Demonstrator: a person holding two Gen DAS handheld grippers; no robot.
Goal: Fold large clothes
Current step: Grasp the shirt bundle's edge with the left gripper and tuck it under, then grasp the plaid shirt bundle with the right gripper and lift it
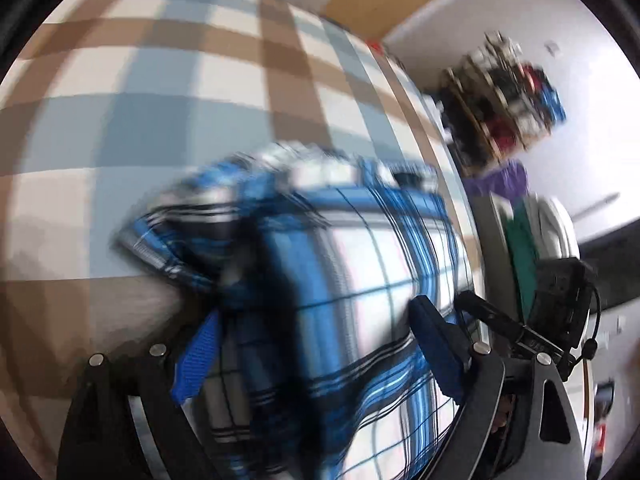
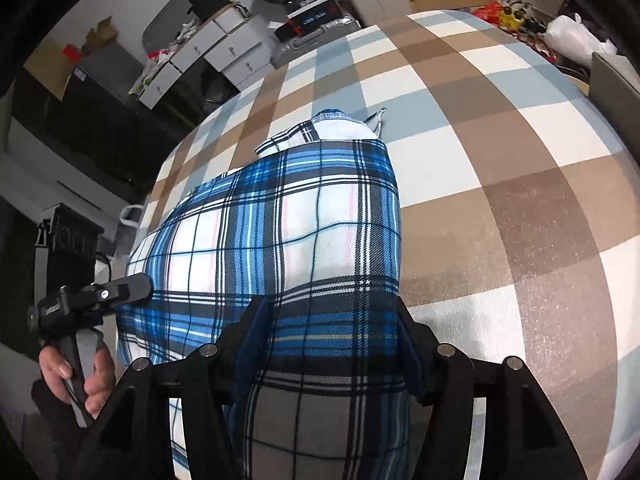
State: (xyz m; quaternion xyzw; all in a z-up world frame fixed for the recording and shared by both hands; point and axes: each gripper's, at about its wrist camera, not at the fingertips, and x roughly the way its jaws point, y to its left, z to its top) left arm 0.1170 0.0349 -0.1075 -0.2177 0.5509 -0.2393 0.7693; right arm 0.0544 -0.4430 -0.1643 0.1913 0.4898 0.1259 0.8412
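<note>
My right gripper (image 2: 332,344) has its fingers spread wide on either side of the near end of the plaid shirt (image 2: 288,232), the blue pads flanking the cloth without pinching it as far as I can see. The shirt lies on the bed (image 2: 500,168), which wears a brown, white and pale-blue checked cover, and its long axis runs from 6 o'clock, right under my right fingers, up toward 12 o'clock, where the collar (image 2: 332,116) pokes out from beneath the folded-over top layer. Its right-hand edge is a straight fold; its left side bulges out toward 9 o'clock. At 8 o'clock in the right wrist view my left hand (image 2: 80,372) grips the handle of the other tool just off the shirt's left edge. My left gripper (image 1: 316,344) also has its fingers set wide apart, with shirt cloth filling the gap between them; that view is smeared, so I cannot tell whether either pad (image 1: 196,360) touches the fabric. Beyond the bed, a white chest of drawers (image 2: 216,48) stands at 11 o'clock with clutter on top, a grey suitcase (image 2: 316,40) just beside it, and a white plastic bag (image 2: 572,36) at 1 o'clock. A cluttered shelf (image 1: 504,96) shows at 2 o'clock in the left view.
</note>
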